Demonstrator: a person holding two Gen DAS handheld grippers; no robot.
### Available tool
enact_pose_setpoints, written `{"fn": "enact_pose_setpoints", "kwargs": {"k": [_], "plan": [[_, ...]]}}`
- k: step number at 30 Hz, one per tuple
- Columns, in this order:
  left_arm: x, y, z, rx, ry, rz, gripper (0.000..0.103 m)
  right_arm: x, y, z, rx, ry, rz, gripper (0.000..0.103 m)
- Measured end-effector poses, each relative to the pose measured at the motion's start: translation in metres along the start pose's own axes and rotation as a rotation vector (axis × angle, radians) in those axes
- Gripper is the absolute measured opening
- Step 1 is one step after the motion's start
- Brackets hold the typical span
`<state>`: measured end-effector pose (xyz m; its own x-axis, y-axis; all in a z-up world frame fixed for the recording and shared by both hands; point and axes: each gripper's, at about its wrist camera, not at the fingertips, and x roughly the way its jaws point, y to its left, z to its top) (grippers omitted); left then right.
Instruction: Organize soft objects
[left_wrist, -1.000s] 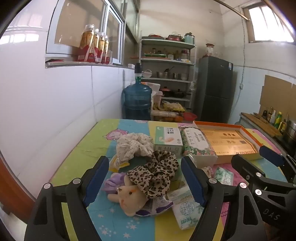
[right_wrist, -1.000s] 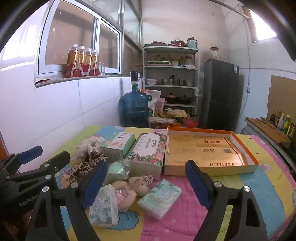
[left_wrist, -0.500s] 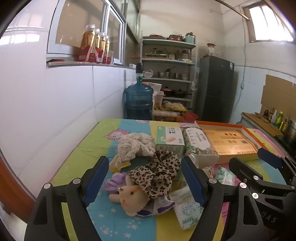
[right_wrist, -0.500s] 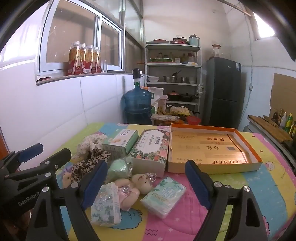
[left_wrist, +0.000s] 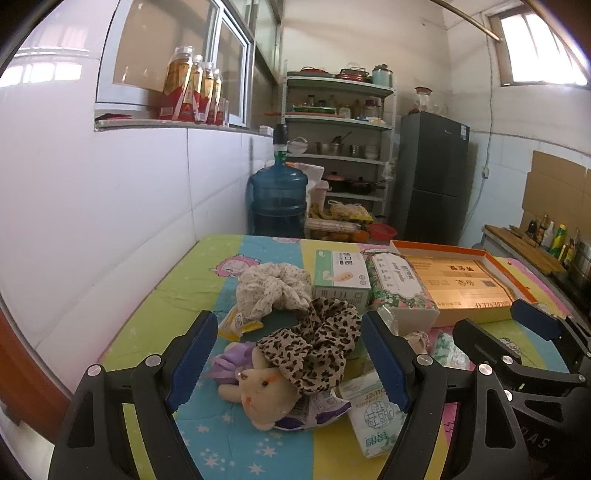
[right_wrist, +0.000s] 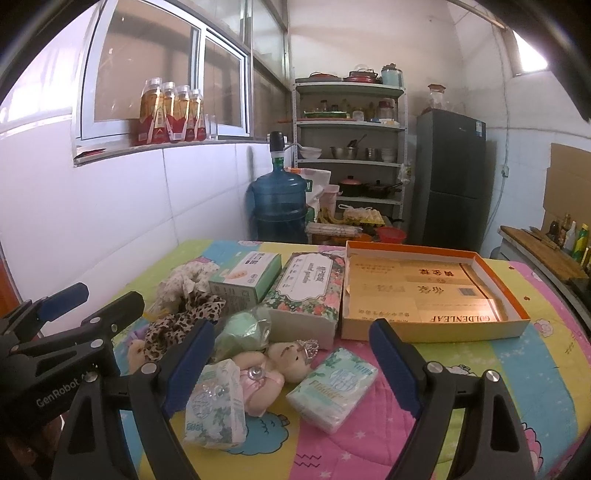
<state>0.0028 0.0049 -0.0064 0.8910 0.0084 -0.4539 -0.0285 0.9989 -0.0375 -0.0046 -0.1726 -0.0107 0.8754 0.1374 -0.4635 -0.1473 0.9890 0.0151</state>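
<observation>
I hold both grippers low over a table spread with a bright cartoon quilt (right_wrist: 517, 369). My left gripper (left_wrist: 291, 354) has its jaws wide apart and grips nothing; a leopard scrunchie (left_wrist: 314, 347) lies between its blue pads (left_wrist: 192, 354), draped over the head of a tan plush doll (left_wrist: 264, 397) with a purple tuft. Behind the scrunchie lies a cream floral scrunchie (left_wrist: 269, 290), touching a small yellow packet (left_wrist: 240, 325). A tissue pack (left_wrist: 373, 415) lies just beside the doll, partly behind the right pad.

My right gripper (right_wrist: 291, 358) also has its jaws apart and empty. Between its fingers I see a small bear (right_wrist: 277, 365) in a pink dress with a crown, a tissue pack with green print (right_wrist: 216, 406) touching it on one side and a pale blue tissue pack (right_wrist: 332, 387) on the other. A green ball in a clear bag (right_wrist: 242, 332) sits just behind the bear.

Further back stand a green box (right_wrist: 247, 278) and a floral tissue box (right_wrist: 308, 291), side by side. To their right an open orange-rimmed box (right_wrist: 498, 280) holds flat gold cartons. Beyond the table I see a water jug (right_wrist: 279, 205), a shelf (right_wrist: 349, 147) and a dark fridge (right_wrist: 448, 177).
</observation>
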Motion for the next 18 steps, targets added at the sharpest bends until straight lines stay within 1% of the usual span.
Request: {"fn": "enact_pose_setpoints", "kwargs": {"k": [18], "plan": [[0.0006,0.0001,-0.0020,-0.009,-0.001,-0.002,0.081,-0.0004,0.0005,0.0003,0.004,0.000,0.002,0.086]]}}
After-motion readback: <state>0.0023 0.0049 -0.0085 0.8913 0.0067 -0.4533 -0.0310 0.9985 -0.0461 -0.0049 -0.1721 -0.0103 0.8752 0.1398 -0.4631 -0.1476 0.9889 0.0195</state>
